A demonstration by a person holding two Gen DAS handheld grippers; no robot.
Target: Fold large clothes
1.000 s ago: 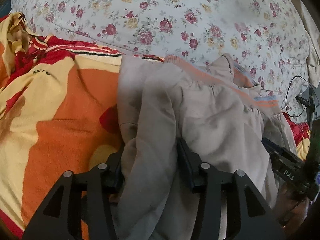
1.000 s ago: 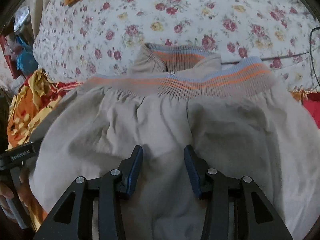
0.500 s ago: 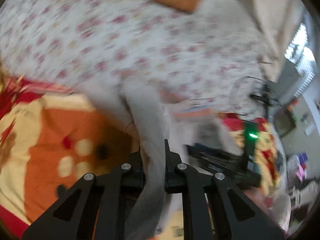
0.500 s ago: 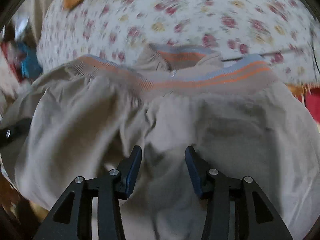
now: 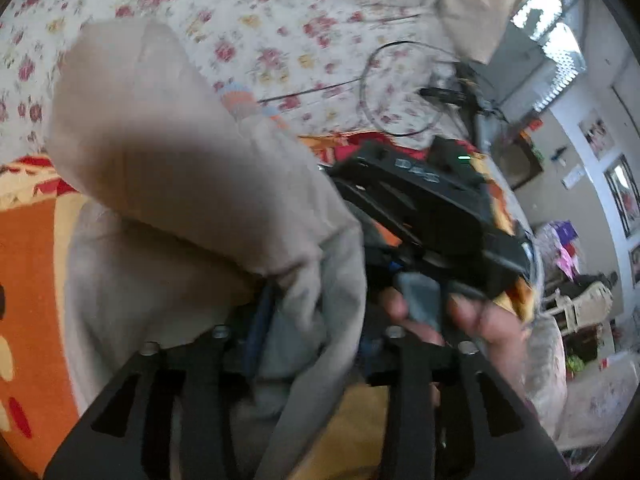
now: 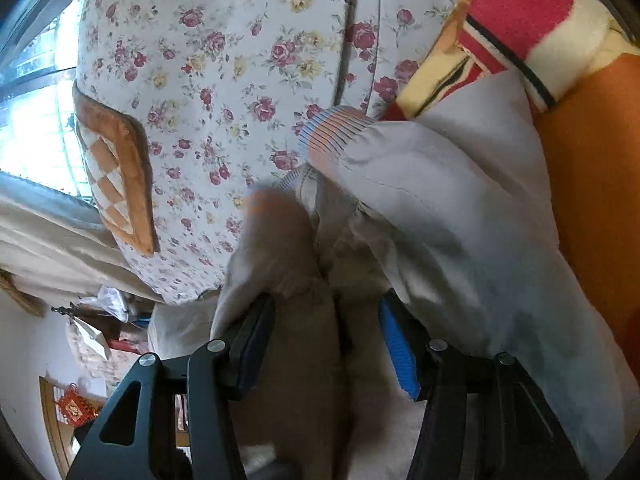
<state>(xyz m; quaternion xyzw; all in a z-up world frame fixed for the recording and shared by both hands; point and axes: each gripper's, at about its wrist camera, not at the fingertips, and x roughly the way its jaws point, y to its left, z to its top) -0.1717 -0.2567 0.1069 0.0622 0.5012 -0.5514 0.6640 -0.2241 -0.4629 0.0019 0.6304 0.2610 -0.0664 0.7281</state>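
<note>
So the beige sweatshirt (image 5: 192, 184) is bunched up on the bed right in front of both tools, half on the orange blanket (image 5: 28, 280) and half on the floral sheet (image 6: 224, 60). It's folded over itself now, its striped cuff (image 6: 336, 132) at the far end, so its long axis runs from the jaws toward the far side.

Left gripper (image 5: 308, 332): jaws part open and opening, with a thick fold of fabric draped between them, though I can't tell if the pads press on it. Right gripper (image 6: 328, 336): jaws about half open and opening too, cloth lying loose in the gap, blue pad bare. The right one sits just right of the left, a hand (image 5: 452, 316) around its grip, both equally close.

Versus a second ago: the sweatshirt lay flat and spread out, waistband across the far edge; now one side is flipped over.
</note>
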